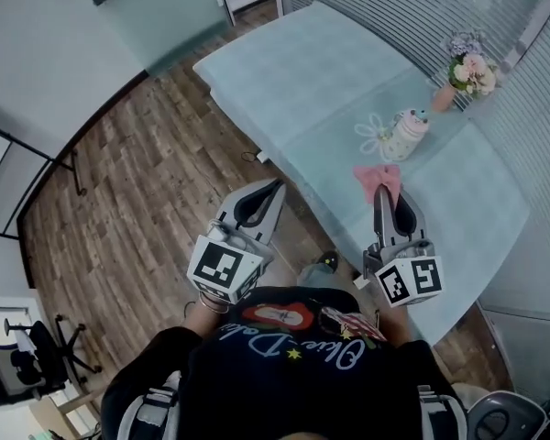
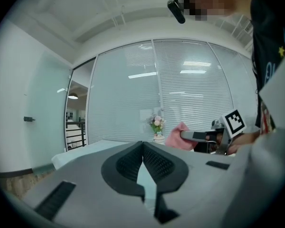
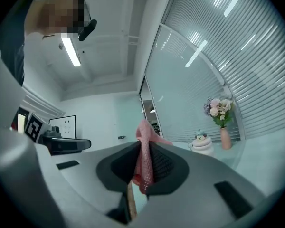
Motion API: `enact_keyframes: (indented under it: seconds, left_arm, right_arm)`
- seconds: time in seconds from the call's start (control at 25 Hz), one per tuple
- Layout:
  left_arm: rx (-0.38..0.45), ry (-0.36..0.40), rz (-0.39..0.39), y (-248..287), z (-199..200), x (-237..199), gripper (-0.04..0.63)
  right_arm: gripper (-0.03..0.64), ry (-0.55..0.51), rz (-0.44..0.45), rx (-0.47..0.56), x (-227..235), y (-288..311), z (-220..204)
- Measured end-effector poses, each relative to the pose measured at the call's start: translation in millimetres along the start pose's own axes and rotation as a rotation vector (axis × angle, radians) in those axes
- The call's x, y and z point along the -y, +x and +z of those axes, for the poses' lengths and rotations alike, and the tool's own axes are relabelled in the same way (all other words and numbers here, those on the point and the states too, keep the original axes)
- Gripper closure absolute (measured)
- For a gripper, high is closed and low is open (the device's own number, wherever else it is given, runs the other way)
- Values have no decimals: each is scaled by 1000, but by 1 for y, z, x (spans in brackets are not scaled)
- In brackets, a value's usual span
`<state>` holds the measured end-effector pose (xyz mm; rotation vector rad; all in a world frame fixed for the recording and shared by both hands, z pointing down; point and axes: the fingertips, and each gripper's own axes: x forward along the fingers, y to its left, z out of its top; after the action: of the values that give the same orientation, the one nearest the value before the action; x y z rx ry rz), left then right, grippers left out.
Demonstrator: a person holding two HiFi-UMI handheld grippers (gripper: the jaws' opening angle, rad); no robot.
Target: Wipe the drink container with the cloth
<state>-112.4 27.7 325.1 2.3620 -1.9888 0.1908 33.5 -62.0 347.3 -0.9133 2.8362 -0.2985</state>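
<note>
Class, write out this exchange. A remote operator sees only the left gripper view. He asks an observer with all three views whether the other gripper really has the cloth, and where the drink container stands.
Operator: I see something pink by the other gripper. Is it clamped?
Observer: Yes. In the right gripper view, the right gripper has its jaws shut on the pink cloth, which sticks out past them.
Operator: And the drink container?
Observer: The head view shows the white drink container upright on the table. It is near the vase of flowers, beyond the cloth and not touching it.
</note>
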Motion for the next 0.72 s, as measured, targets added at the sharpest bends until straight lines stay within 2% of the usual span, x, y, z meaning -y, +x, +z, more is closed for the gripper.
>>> enact_keyframes:
  seconds: [0.2,0.44,0.72]
  left_arm:
    - [17,13,-22,45,5,-1,592]
    - [7,-14,-56,93,-4,-5,592]
    - [-7,-43,-196,143,-16,10,592]
  right_arm:
    - [592,-9,-22,-8,38,23,-3]
    - [592,-21,-24,-43,62,46,-13]
    - [592,-59,-68,-69,75,61,-23]
